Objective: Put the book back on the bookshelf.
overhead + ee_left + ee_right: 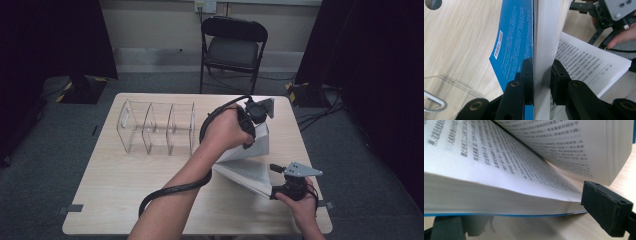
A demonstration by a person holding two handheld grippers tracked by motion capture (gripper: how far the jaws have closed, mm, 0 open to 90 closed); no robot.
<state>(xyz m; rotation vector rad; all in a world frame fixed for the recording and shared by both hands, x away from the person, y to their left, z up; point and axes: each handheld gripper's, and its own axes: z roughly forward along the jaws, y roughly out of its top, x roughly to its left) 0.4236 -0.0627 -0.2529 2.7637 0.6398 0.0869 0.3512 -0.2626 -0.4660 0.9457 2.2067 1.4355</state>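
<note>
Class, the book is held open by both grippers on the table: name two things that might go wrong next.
1. The left gripper clamps a thick upright half of the book; loose pages may slip out or crease.
2. The right gripper has one of its fingers only at the edge of the lower half, which might slide off.

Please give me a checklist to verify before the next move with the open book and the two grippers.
1. Left gripper clamps the raised half of the book: ok, pads press both sides.
2. Right gripper grips the lower half: cannot tell, one jaw beneath, the other beside the page edge.
3. Book stays open: ok.
4. Clear organizer stands apart from the book: ok.
5. Left cable free of the pages: ok.
</note>
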